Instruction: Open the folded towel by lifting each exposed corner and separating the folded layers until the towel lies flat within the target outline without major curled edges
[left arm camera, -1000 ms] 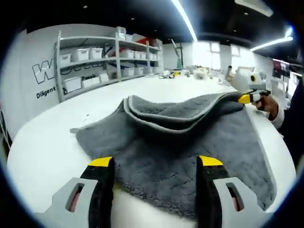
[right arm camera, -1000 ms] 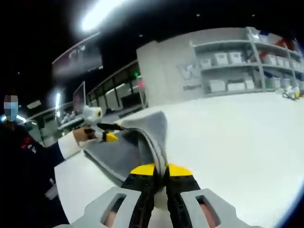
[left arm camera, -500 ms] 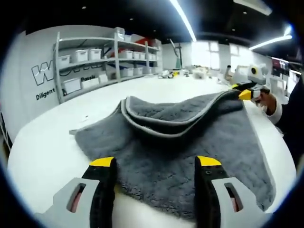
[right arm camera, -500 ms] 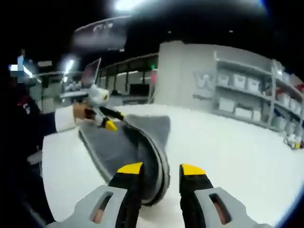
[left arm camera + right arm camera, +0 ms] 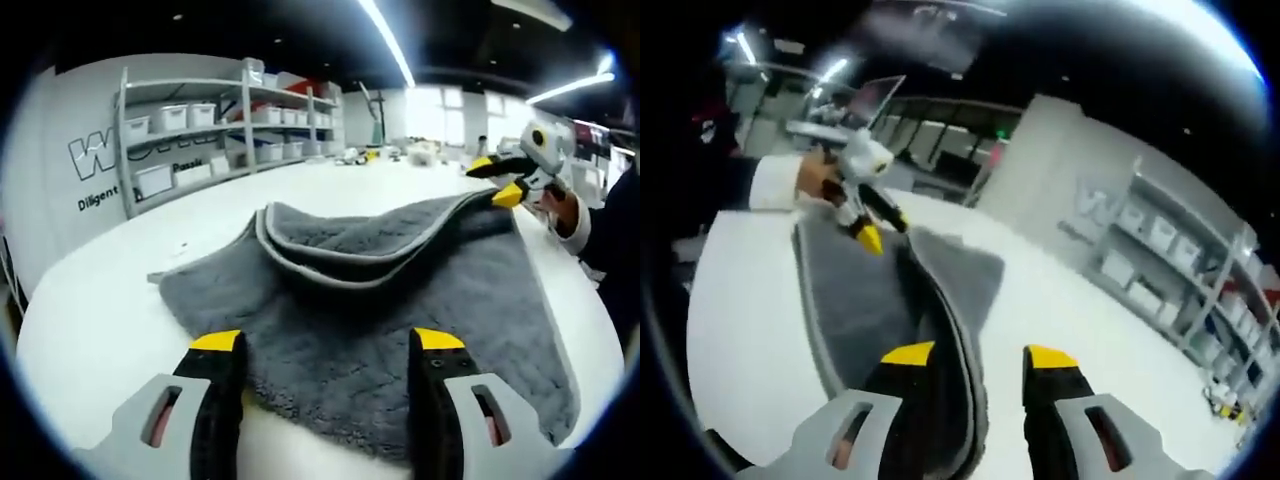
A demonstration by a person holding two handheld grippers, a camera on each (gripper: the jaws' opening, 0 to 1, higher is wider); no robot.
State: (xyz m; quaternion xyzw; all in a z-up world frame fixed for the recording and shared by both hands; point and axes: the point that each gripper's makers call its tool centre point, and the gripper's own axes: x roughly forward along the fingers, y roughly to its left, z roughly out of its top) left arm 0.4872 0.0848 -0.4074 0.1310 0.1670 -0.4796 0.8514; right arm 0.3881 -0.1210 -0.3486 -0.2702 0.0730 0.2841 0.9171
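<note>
Released now, the right gripper [image 5: 976, 358] is spreading above one grey towel [image 5: 380, 310].
Left gripper [image 5: 329, 342] is hovering spread at lower centre; two grippers, one white table [image 5: 90, 310].

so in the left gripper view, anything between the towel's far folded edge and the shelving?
Just bare white table. Nothing sits between the grey towel and the shelving unit in the left gripper view.

Wall lettering [image 5: 95, 160] is partly hidden behind the shelving [image 5: 190, 130].
</note>
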